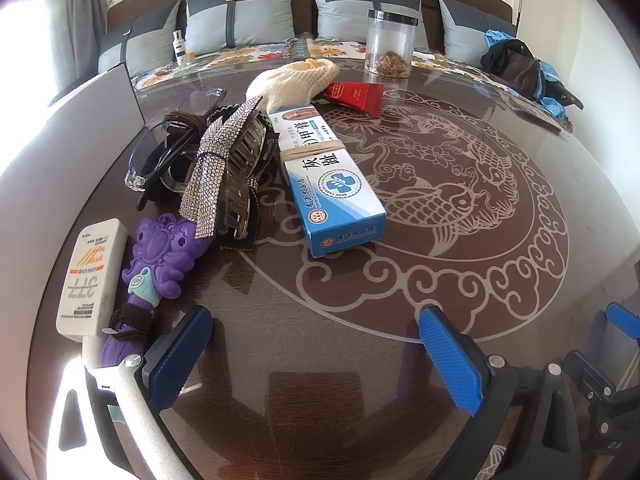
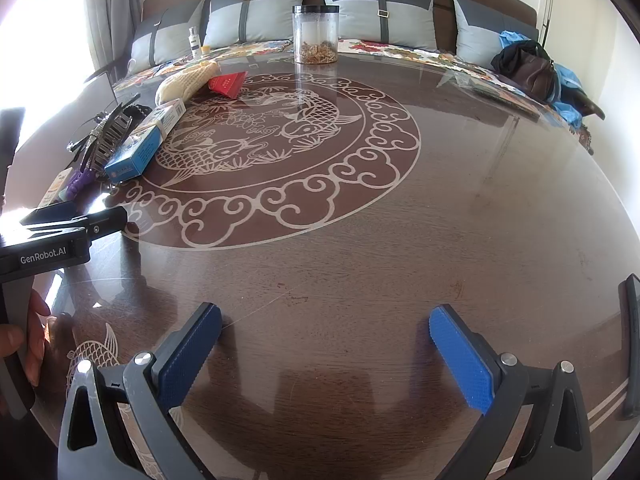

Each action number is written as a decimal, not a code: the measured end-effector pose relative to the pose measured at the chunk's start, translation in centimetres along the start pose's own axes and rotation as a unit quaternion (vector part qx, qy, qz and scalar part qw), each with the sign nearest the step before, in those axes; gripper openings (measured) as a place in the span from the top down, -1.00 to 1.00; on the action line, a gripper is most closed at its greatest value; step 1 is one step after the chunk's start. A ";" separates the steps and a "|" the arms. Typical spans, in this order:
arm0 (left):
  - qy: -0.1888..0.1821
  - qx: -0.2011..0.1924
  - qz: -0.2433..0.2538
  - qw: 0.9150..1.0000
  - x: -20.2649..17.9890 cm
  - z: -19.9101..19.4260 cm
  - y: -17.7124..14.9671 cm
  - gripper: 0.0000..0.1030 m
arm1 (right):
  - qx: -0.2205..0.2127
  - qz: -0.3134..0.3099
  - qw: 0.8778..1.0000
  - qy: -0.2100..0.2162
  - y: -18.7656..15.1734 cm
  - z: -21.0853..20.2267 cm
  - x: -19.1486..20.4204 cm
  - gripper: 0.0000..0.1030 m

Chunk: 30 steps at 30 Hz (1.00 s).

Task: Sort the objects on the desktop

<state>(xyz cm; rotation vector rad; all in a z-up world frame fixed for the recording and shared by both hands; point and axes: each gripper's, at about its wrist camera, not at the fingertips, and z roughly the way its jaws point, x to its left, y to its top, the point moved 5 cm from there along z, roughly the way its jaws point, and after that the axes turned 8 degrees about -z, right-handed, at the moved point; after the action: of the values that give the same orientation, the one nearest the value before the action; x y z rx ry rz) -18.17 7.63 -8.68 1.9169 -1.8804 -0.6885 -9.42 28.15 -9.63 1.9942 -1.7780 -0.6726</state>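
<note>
Desktop objects: a crowded group lies near the left edge of the surface (image 1: 360, 340), which is dark wood under glass with a pale fish and cloud pattern.
Blue box (image 1: 328, 178): long carton with a rubber band around its middle, lying flat at the inner side of the group, one end toward the camera.
Rhinestone hair clip (image 1: 218, 164): rests on top of a dark claw clip (image 1: 244, 172), just beside the blue box.
Glasses (image 1: 160, 152): clear-framed, lying left of the clips, with a brown hair tie (image 1: 186, 122) on them.
Purple comb (image 1: 160, 256): lies at the near end of the group, another brown tie wrapped around its handle.
Sunscreen tube (image 1: 94, 276): white, touching the purple comb on its left side, close to the left edge.
Knitted pouch (image 1: 292, 82): cream, lies beyond the blue box; a red packet (image 1: 354, 96) is just beside it.
Clear jar (image 2: 316, 34): stands upright at the far edge, well apart from the group.
Left gripper (image 1: 316, 344): jaws wide apart, holding nothing, above bare surface near the comb handle.
Right gripper (image 2: 326, 344): jaws also wide apart and empty, over the bare near part of the surface, well apart from the objects.
Hand (image 2: 24, 340): partly seen in the right wrist view, holding the handle of the left gripper.
</note>
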 end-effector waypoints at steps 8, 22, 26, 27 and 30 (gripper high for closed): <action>0.000 0.000 0.000 1.000 0.0 -0.1 -0.1 -1.00 | 0.000 0.000 1.000 0.000 0.0 0.0 0.0 -1.00; 0.000 0.000 0.000 1.000 0.0 -0.1 0.0 -1.00 | 0.000 0.000 1.000 0.000 0.0 0.0 0.0 -1.00; 0.000 0.000 0.000 1.000 0.0 -0.1 0.0 -1.00 | 0.000 0.000 1.000 0.000 0.0 0.0 0.0 -1.00; 0.000 0.000 0.000 1.000 0.0 -0.1 0.0 -1.00 | 0.000 0.000 1.000 0.000 0.0 0.0 0.0 -1.00; 0.000 0.000 0.000 1.000 0.0 -0.1 0.0 -1.00 | 0.000 0.000 1.000 0.000 0.0 0.0 0.0 -1.00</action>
<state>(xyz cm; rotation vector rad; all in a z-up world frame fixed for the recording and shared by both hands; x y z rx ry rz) -18.13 7.66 -8.63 1.9169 -1.8812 -0.6891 -9.39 28.15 -9.61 1.9946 -1.7777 -0.6726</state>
